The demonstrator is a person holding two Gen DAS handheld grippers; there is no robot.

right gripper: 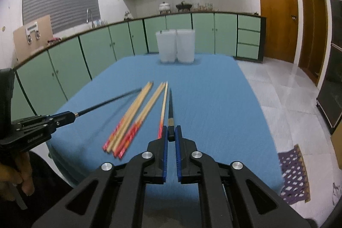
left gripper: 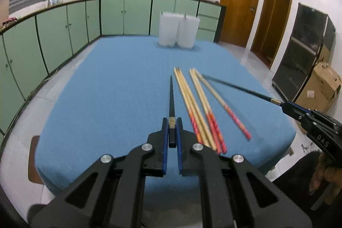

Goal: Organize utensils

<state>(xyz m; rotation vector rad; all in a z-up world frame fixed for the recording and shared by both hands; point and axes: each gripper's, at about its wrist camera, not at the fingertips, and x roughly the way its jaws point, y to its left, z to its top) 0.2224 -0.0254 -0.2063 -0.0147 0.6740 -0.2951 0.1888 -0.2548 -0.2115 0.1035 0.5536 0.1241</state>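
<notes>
My left gripper [left gripper: 172, 124] and right gripper [right gripper: 171, 131] each clench one thin black lacquered chopstick [left gripper: 171, 99] by its butt. Pinched so far back, either could swivel or slip before reaching the two white translucent plastic holders [left gripper: 178, 30]; the five loose red-ended bamboo chopsticks [left gripper: 198, 108] lie well short of those holders.

Table [left gripper: 119, 87]: carries a row of loose chopsticks [left gripper: 198, 106] lying side by side, and two containers [left gripper: 178, 30] at its far edge
Containers: upright, touching each other, well behind the loose chopsticks
Left gripper [left gripper: 171, 123]: left of the row, one chopstick [left gripper: 171, 97] between its fingers, pointing away toward the containers
Right gripper [right gripper: 171, 131]: right of the row, another chopstick [right gripper: 170, 108] between its fingers
Cabinets [right gripper: 96, 46]: behind and left of the table
</notes>
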